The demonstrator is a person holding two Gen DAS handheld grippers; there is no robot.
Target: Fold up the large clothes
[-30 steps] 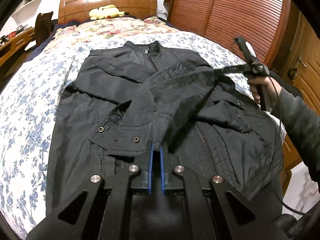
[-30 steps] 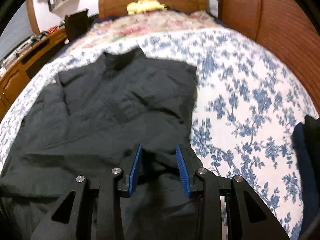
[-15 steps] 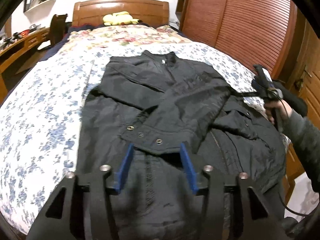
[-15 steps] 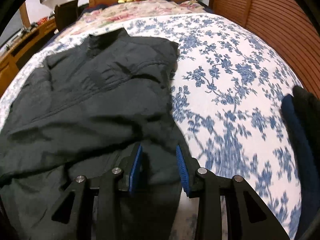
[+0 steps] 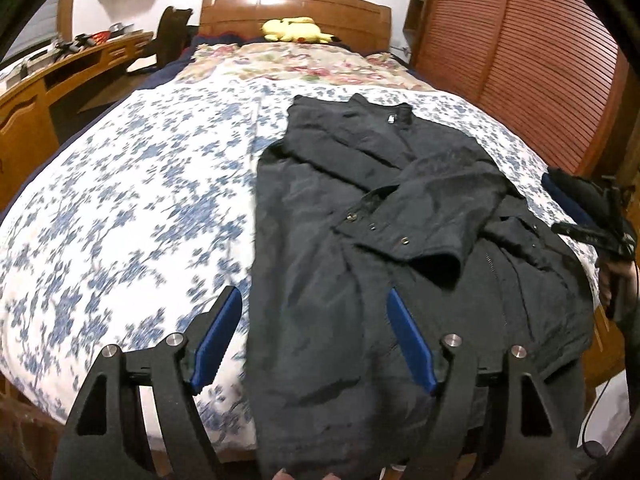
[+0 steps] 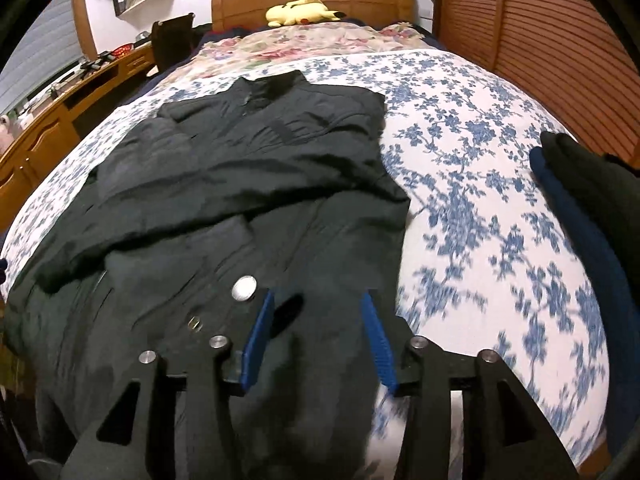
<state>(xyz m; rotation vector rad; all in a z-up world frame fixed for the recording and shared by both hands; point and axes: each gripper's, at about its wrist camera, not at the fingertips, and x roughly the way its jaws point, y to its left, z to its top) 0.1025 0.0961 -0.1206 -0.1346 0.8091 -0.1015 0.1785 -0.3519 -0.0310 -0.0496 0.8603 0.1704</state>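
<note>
A large black jacket (image 5: 360,248) lies flat on the bed, collar toward the headboard, and it also shows in the right wrist view (image 6: 248,184). One sleeve (image 5: 424,216) is folded across its chest, cuff with snap buttons on top. My left gripper (image 5: 312,320) is open wide and empty above the jacket's lower left edge. My right gripper (image 6: 318,320) is open and empty above the jacket's lower right hem, near a silver snap (image 6: 244,288). The right gripper also appears at the right edge of the left wrist view (image 5: 600,232).
The bed has a blue floral sheet (image 5: 120,208) and a wooden headboard (image 5: 296,4) with a yellow plush toy (image 5: 292,30). Dark folded clothes (image 6: 592,208) lie at the bed's right edge. A wooden desk (image 5: 48,80) stands left, a slatted wardrobe (image 5: 520,60) right.
My left gripper let go of the sleeve cuff, opened wide and swung left to the jacket's lower left side. My right gripper drew back toward the hem, staying open.
</note>
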